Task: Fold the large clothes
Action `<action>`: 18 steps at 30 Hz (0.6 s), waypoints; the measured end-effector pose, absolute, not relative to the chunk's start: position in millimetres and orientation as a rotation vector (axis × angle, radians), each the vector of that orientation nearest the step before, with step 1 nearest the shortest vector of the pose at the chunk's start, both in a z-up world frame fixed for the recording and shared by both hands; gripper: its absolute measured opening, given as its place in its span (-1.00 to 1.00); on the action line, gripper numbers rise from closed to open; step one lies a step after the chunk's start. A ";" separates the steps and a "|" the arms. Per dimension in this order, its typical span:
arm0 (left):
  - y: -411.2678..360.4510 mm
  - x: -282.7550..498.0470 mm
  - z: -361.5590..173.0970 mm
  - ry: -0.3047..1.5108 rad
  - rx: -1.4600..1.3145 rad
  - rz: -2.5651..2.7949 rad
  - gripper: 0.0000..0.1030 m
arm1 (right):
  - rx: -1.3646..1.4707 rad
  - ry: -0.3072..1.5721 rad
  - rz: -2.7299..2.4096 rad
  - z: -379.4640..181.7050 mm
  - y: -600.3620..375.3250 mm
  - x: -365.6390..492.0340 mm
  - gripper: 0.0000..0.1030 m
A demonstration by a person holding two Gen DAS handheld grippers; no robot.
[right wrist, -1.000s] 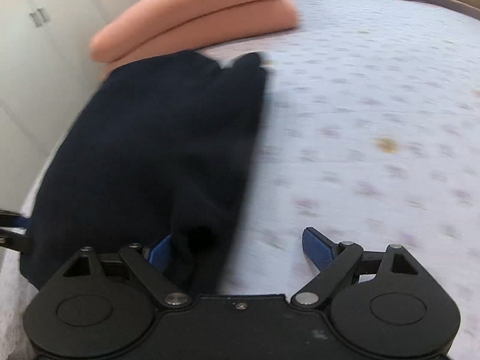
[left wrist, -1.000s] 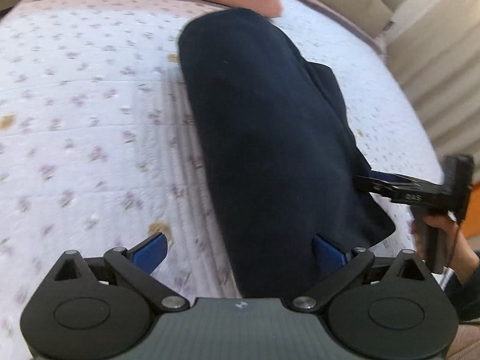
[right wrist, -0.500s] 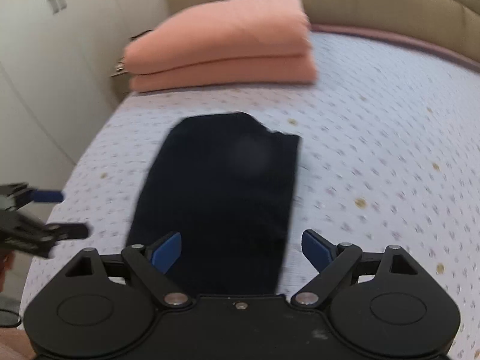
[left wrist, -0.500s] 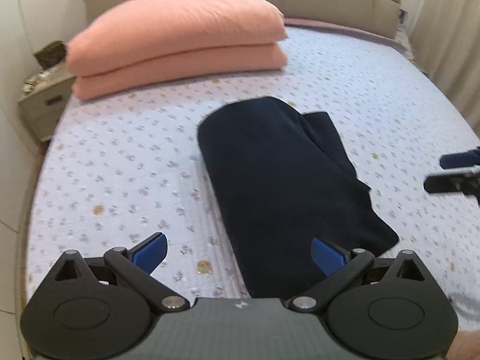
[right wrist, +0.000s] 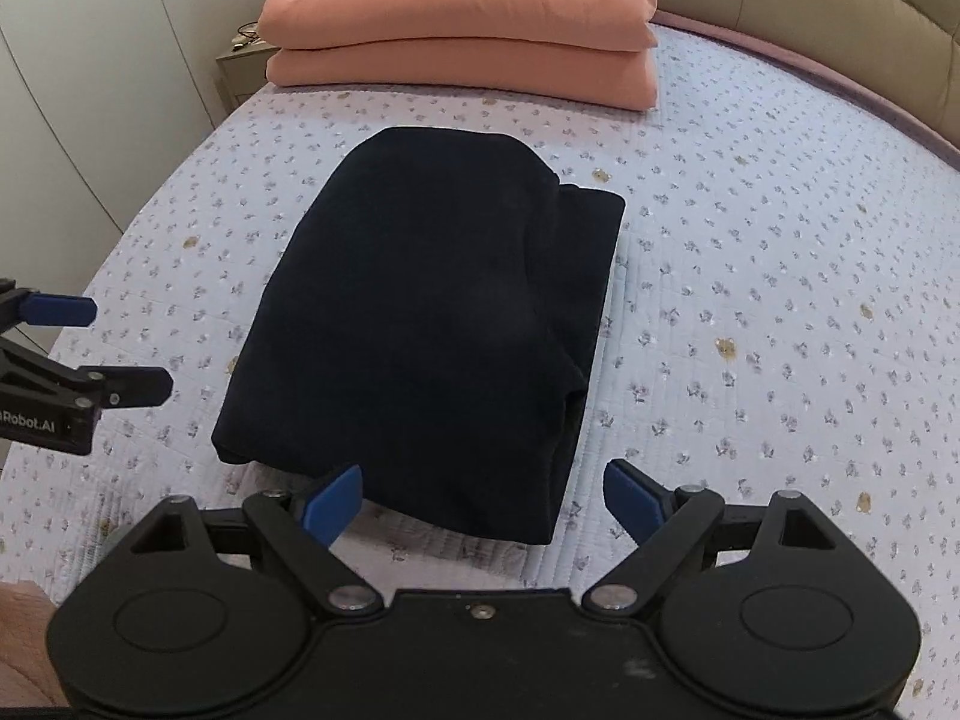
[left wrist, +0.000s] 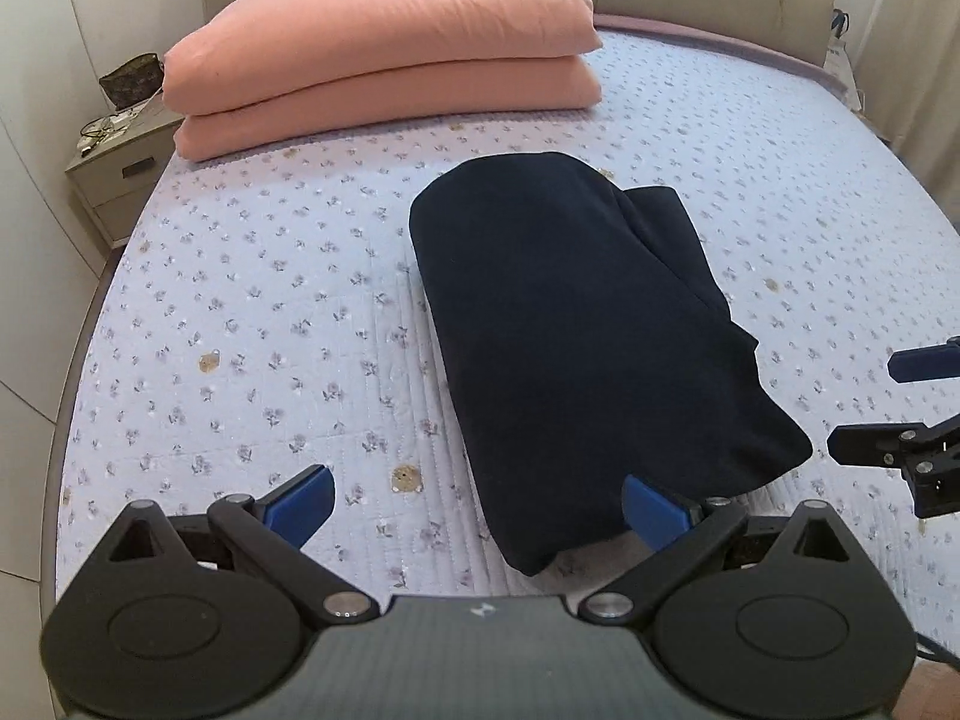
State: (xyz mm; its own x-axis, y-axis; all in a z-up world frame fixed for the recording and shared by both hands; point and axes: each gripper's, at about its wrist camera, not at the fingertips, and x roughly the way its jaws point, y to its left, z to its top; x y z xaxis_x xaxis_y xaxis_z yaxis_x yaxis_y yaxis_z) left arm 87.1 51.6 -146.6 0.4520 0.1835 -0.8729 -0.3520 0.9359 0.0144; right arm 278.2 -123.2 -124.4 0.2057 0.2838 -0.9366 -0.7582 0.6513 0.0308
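Note:
A dark navy garment [left wrist: 576,324] lies folded into a thick oblong on the floral bedspread [left wrist: 252,300]; it also shows in the right wrist view [right wrist: 432,324]. My left gripper [left wrist: 480,507] is open and empty, held above the garment's near left corner. My right gripper [right wrist: 483,501] is open and empty, held above the garment's near right corner. Each gripper shows in the other's view, the right one [left wrist: 900,414] at the right edge and the left one [right wrist: 78,348] at the left edge, both open and clear of the cloth.
A folded salmon-pink quilt [left wrist: 384,42] lies at the head of the bed, against a beige padded headboard [right wrist: 840,6]. A bedside table [left wrist: 114,174] with small items stands at the far left. White wardrobe doors [right wrist: 90,90] line the left side.
Both grippers have let go of the garment and pulled back and up from it. The folded garment lies still on the bed.

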 end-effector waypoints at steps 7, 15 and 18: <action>51.9 86.0 -145.6 1.049 -0.175 0.338 1.00 | -0.507 1.150 0.765 -125.1 -123.9 276.5 1.00; 52.1 86.0 -146.0 1.048 -0.179 0.335 1.00 | -0.516 1.147 0.760 -126.2 -124.4 277.1 1.00; 52.4 85.9 -146.6 1.049 -0.182 0.336 1.00 | -0.517 1.149 0.762 -126.7 -124.6 277.2 1.00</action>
